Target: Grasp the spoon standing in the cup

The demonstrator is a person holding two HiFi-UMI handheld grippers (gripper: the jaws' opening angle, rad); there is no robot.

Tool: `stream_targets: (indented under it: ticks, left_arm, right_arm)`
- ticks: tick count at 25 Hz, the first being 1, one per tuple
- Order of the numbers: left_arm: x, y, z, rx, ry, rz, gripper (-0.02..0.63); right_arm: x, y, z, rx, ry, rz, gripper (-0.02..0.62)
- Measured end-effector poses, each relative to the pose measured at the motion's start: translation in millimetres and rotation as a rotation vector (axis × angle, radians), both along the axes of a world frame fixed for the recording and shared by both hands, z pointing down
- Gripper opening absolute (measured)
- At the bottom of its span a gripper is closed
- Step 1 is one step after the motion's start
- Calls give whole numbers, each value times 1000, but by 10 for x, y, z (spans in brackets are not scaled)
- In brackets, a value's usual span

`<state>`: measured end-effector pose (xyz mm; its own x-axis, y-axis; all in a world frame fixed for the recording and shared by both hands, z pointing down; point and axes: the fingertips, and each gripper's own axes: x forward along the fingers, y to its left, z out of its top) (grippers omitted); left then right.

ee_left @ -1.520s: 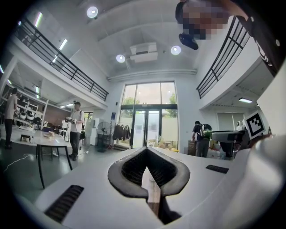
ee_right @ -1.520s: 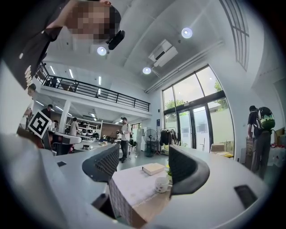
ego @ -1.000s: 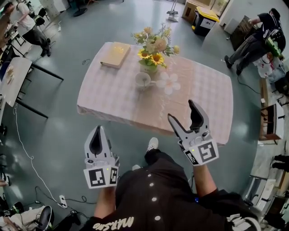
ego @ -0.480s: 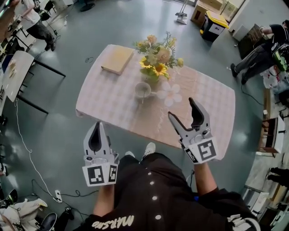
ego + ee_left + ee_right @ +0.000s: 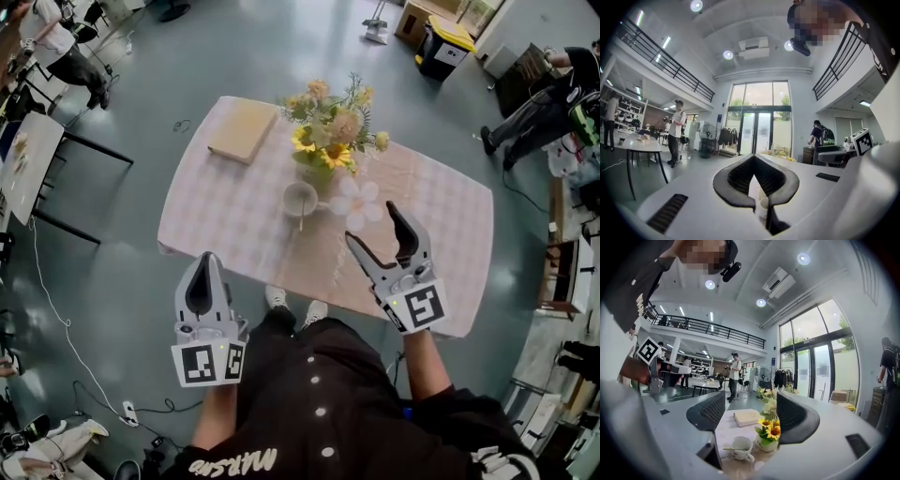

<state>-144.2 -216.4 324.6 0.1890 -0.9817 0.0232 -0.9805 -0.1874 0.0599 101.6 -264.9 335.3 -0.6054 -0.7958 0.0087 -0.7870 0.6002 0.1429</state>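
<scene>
Ready for the spoon
My right gripper hovers over the surface's near edge, jaws released toward the cup; left gripper is spare, jaws clenched empty.

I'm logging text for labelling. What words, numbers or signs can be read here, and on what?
"MARS": upside down on the person's black shirt; the letters after it are unclear.
Cubes on the left gripper and right gripper: square coded markers only, no letters or numbers.
Book: no print can be made out.
Everything else is too small or blurred to read.
</scene>
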Motion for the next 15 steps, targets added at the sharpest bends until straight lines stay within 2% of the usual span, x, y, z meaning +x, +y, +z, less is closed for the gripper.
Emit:
stream_targets:
  ticks: [6,8,11,15]
  left_arm:
    - [-63,-280,51,-22,-2,42,15]
    - [-71,-339,144,-41,-1,50,15]
    - [-41,-414,274,-65,-13,75,15]
    - [52,-507,382,-72,-18,123,15]
  right_arm:
    - [-189,-301,302,37,107,-48,312]
    - [-239,-391,502,32,185,-78,313]
    - [-285,-450,919,-28,373,-145,322]
    - [-426,-486,1306,-53,440,-234,314]
